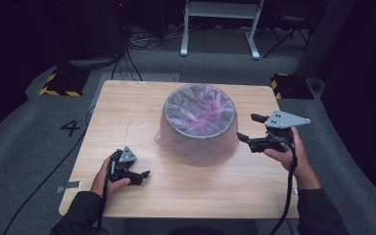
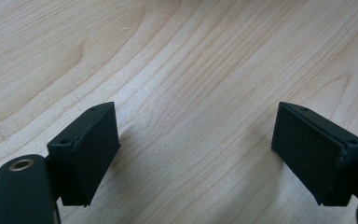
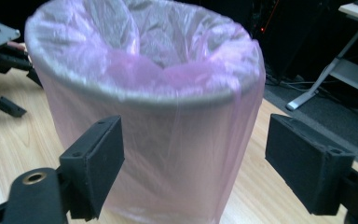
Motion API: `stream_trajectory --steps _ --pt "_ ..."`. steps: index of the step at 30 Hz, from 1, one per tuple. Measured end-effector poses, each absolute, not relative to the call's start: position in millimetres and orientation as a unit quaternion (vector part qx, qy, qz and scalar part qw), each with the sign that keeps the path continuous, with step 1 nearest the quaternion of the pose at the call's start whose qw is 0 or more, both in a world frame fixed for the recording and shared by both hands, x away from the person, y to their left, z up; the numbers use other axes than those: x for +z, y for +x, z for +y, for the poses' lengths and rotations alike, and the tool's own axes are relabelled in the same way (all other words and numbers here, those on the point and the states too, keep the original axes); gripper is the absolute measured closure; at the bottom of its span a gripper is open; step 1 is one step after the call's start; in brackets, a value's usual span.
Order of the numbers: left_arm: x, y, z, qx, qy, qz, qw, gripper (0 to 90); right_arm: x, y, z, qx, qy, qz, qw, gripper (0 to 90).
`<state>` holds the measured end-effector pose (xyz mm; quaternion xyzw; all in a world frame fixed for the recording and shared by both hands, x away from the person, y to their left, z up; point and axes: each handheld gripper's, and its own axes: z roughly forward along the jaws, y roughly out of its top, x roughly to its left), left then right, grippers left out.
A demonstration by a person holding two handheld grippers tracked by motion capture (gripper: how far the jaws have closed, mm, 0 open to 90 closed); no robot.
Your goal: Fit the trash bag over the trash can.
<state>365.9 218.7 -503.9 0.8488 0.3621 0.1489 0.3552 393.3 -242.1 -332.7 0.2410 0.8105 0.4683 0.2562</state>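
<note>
A round grey bin [image 1: 199, 128] lined with a thin pink plastic bag [image 3: 168, 135] stands in the middle of the wooden table [image 1: 127, 122]. The bag is folded over the rim and hangs down the outside. My right gripper [image 1: 251, 128] is held open just right of the bin, its jaws pointing at the bin's side; nothing is between them [image 3: 193, 168]. My left gripper [image 1: 142, 177] rests open near the front left of the table, over bare wood [image 2: 196, 149], apart from the bin. It also appears at the left edge of the right gripper view [image 3: 0, 79].
The table's edges lie close to both hands. Grey carpet surrounds it, with cables [image 1: 127, 54] behind, a white desk frame [image 1: 220, 29] at the back, and yellow-black striped blocks [image 1: 61, 83] at the far corners.
</note>
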Motion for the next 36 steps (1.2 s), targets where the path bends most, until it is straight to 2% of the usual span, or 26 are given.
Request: stream_trajectory --steps 17,36 --pt "-503.9 367.1 219.8 0.145 0.852 0.356 0.356 14.3 -309.2 406.3 -219.7 0.466 0.235 0.804 0.284 20.2" --pt "-504.1 367.4 219.8 0.143 0.852 0.355 0.357 14.2 -292.3 433.4 -190.5 0.481 0.235 0.807 0.249 19.9"
